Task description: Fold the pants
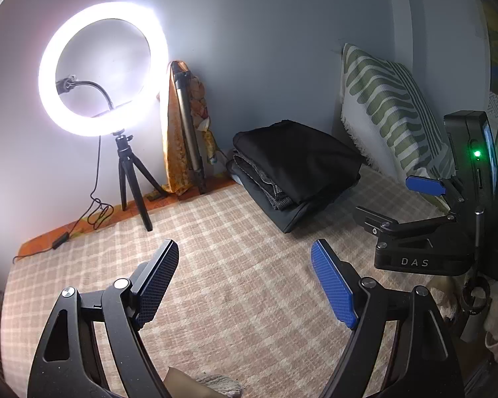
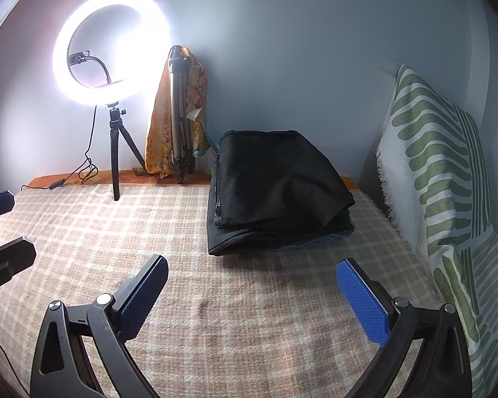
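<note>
While both grippers hang above the beige-and-white checked blanket, neither touches any garment. The left gripper has its two blue ribbed pads spread wide with only blanket between them. The right gripper likewise stands wide apart and holds nothing; in the left wrist view its black body marked "DAS" appears at the right, with one green indicator lamp lit.

One stack of folded dark pants lies on the far part of the blanket, right of centre. The top piece is black; at least two further folded layers show beneath it, one grey-flecked and one dark bluish. The exact count of garments in the stack cannot be told.

One lit white ring light stands on one small black tripod at the far left, with one black cable trailing to the left of it. One folded grey tripod, draped with orange patterned cloth, leans against the pale wall between the light and the stack. One green-and-white striped cushion leans upright at the right.
</note>
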A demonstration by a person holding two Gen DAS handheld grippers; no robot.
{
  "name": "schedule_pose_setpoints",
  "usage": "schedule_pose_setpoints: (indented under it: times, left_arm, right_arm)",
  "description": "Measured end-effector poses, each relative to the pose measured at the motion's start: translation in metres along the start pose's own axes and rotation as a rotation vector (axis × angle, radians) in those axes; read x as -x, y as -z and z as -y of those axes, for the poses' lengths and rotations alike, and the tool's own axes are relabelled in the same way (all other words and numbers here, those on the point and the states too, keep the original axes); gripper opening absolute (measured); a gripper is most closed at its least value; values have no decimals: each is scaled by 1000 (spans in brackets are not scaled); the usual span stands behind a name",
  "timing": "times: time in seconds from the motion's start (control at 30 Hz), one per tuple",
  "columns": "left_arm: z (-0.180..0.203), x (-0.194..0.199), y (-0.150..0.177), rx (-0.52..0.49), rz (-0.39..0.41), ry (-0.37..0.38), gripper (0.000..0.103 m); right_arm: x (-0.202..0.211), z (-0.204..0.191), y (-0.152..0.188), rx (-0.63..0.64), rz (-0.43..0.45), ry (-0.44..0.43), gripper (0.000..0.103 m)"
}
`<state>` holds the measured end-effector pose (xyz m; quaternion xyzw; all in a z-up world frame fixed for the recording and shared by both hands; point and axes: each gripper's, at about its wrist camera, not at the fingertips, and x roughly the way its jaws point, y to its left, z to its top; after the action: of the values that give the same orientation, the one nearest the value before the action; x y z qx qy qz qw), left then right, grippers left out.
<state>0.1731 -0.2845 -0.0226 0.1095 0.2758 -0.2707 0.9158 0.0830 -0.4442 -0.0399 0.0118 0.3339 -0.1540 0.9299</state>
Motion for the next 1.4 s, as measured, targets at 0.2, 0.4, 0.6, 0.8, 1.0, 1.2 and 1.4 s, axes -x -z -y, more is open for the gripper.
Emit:
schedule_pose_setpoints:
  times: [0.2, 0.4, 0.6, 0.8, 1.0, 1.2, 1.4]
  left_arm:
    - [0, 1, 0, 1, 1, 2, 82]
    - [0, 2, -1, -2, 3, 2, 82]
    - [0, 3, -2, -5, 5, 5, 82]
    - [0, 4, -2, -6, 6, 4, 82]
    - [-2, 4, -1, -5, 6, 5, 82]
    - [-2, 4, -1, -5, 9, 6, 82]
    - [-3, 5, -1, -8, 18, 9, 82]
  right_arm:
    - [0, 1, 1, -1, -3, -2, 103]
    - [-1, 2, 0, -3, -6, -9, 103]
    - [-3, 1, 0, 3, -5, -17, 103]
    - [-3, 0, 0, 6, -6, -23, 103]
    - [-5, -2, 0, 9, -9, -30, 103]
    - [-6, -3, 0, 10, -9, -30, 103]
    - [-6, -3, 0, 10, -9, -30, 103]
